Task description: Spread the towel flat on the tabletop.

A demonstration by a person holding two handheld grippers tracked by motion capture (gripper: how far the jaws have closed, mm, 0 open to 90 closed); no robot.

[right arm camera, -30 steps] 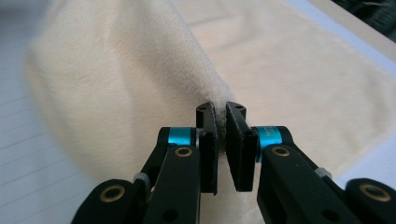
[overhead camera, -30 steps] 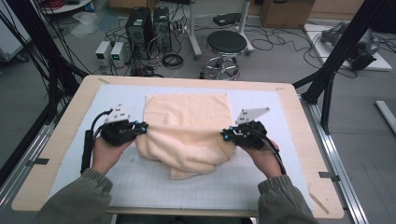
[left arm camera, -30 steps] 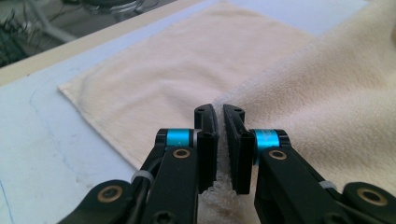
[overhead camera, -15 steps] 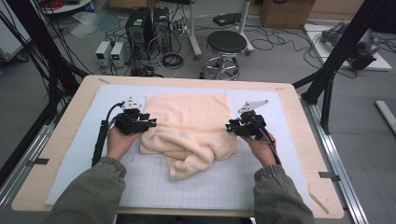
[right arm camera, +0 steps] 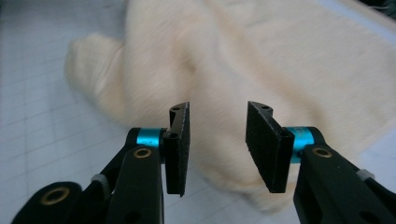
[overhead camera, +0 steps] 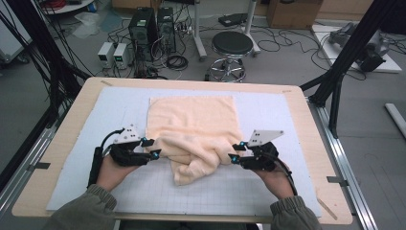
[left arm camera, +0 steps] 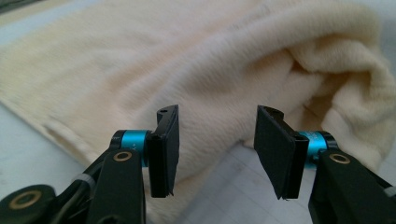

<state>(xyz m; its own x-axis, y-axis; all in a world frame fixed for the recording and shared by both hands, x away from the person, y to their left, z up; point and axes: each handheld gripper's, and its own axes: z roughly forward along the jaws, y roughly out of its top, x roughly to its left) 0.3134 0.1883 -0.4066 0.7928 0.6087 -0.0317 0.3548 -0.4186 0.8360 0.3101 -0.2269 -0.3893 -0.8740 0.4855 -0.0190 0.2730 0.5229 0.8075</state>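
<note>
A cream towel (overhead camera: 191, 115) lies on the white grid mat (overhead camera: 119, 105). Its far part is flat and its near end is bunched into a lump (overhead camera: 196, 165). My left gripper (overhead camera: 152, 148) sits at the lump's left side and my right gripper (overhead camera: 234, 151) at its right side, both pointing inward. In the left gripper view the left gripper (left arm camera: 217, 140) has just been opening, with nothing between its pads and the towel (left arm camera: 187, 60) just beyond them. In the right gripper view the right gripper (right arm camera: 217, 140) has also just been opening, with nothing in the gap, facing the towel (right arm camera: 261, 56).
The mat covers a wooden table (overhead camera: 297, 103) whose near edge is by the person's sleeves. Black frame posts (overhead camera: 344, 62) stand at the table's far corners. A stool (overhead camera: 232, 48) and computer boxes (overhead camera: 151, 28) stand on the floor beyond.
Both grippers let go of the towel and opened. They first moved away from the person, then came back toward the near edge. The towel's far part now lies flat.
</note>
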